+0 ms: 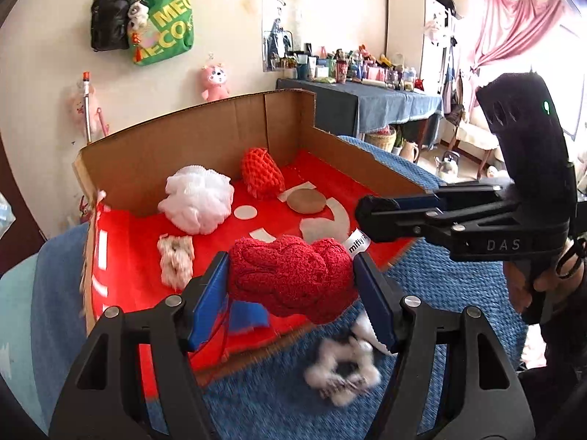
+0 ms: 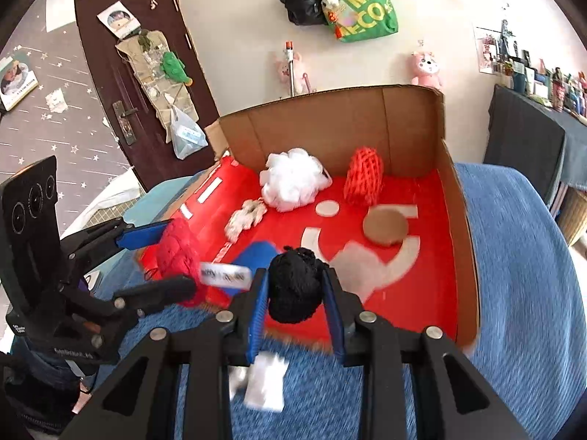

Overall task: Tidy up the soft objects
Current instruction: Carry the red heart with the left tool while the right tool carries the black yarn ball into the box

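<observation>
Blue knitted cover [image 1: 440, 293] under an open cardboard box [image 1: 205, 139], in a cluttered room with bags hung on the wall.
Inside the box: one white pouf [image 1: 198, 201], one orange mesh ball [image 1: 262, 172], one cream scrunchie [image 1: 176, 260]. Left gripper [image 1: 293, 278] clamps one red plush [image 1: 293, 275] over the box's front edge; right gripper [image 2: 295, 293] squeezes one black pouf [image 2: 295, 282] there too.

A lived-in bedroom at home: blue knitted bedspread [image 1: 440, 293] underfoot, pink curtain [image 1: 513, 25] at the window, backpack [image 1: 110, 18] and green tote bag [image 1: 168, 25] hung on the wall, pink plush toy [image 1: 215, 80], cluttered dresser table [image 1: 367, 99], dark brown door [image 2: 146, 73].
</observation>
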The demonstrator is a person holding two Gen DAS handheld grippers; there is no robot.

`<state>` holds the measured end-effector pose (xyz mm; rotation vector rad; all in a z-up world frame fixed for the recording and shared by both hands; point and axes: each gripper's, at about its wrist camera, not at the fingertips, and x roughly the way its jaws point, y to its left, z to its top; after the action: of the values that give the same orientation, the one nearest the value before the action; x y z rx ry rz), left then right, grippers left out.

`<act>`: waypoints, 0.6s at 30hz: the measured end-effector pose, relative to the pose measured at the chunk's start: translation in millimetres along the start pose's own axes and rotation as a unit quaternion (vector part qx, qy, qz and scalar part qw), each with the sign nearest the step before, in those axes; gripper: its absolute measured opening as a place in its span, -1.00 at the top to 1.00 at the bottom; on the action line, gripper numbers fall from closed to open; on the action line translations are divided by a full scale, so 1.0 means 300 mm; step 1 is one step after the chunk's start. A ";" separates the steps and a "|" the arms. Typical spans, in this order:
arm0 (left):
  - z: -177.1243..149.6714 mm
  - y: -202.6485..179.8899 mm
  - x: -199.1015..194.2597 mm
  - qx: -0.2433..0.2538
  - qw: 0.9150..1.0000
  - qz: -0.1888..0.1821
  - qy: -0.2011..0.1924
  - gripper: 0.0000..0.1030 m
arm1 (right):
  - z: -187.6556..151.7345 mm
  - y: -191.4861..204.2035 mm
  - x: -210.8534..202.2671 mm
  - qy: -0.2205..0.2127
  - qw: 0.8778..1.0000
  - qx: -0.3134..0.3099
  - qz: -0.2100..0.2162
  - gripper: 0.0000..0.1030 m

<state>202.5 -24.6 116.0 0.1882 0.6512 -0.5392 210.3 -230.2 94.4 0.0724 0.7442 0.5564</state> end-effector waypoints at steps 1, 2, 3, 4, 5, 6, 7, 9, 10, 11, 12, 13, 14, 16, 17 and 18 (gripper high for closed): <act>0.012 0.010 0.022 0.004 1.000 -0.001 0.006 -0.29 | 0.030 -0.005 0.026 0.007 1.000 -0.005 -0.002 0.37; 0.024 0.019 0.042 0.009 1.000 -0.003 0.012 -0.29 | 0.044 -0.005 0.038 0.011 1.000 -0.007 -0.005 0.37; 0.035 0.028 0.063 0.013 1.000 -0.005 0.019 -0.29 | 0.072 -0.011 0.065 0.019 1.000 -0.011 -0.005 0.37; 0.048 0.041 0.093 0.015 0.999 -0.006 0.030 -0.29 | 0.090 -0.016 0.086 0.027 1.000 -0.012 -0.003 0.37; 0.058 0.052 0.119 0.016 0.999 -0.008 0.042 -0.29 | 0.117 -0.026 0.117 0.036 0.999 -0.013 -0.004 0.37; 0.065 0.058 0.140 0.018 0.998 -0.010 0.053 -0.29 | 0.132 -0.033 0.139 0.045 0.999 -0.014 -0.005 0.37; 0.075 0.066 0.165 0.024 0.998 -0.010 0.062 -0.29 | 0.147 -0.042 0.161 0.055 0.998 -0.014 -0.004 0.37; 0.091 0.074 0.204 0.036 0.997 -0.005 0.075 -0.29 | 0.179 -0.065 0.216 0.075 0.997 -0.007 -0.001 0.37; 0.101 0.080 0.233 0.042 0.996 -0.004 0.085 -0.29 | 0.187 -0.069 0.237 0.085 0.996 -0.005 -0.001 0.37; 0.108 0.085 0.252 0.043 0.995 -0.002 0.091 -0.29 | 0.201 -0.078 0.268 0.097 0.995 -0.003 0.000 0.37; 0.113 0.091 0.268 0.044 0.994 -0.001 0.098 -0.29 | 0.207 -0.081 0.285 0.104 0.995 -0.003 0.000 0.37; 0.119 0.099 0.291 0.044 0.993 -0.001 0.105 -0.29 | 0.213 -0.085 0.301 0.110 0.994 -0.003 0.000 0.37; 0.124 0.103 0.305 0.044 0.993 -0.001 0.109 -0.29 | 0.221 -0.091 0.325 0.119 0.993 -0.002 0.000 0.37; 0.131 0.110 0.338 0.045 0.992 0.002 0.120 -0.29 | 0.228 -0.099 0.349 0.128 0.992 0.004 0.000 0.37; 0.132 0.114 0.349 0.042 0.991 0.001 0.123 -0.29 | 0.231 -0.103 0.364 0.136 0.991 0.006 0.001 0.37; 0.135 0.120 0.362 0.038 0.991 0.001 0.127 -0.29 | 0.234 -0.107 0.379 0.143 0.990 0.008 0.002 0.37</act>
<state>315.0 -52.8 80.4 0.3314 0.8779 -0.5439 339.2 -191.3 67.4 0.0079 1.0273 0.5711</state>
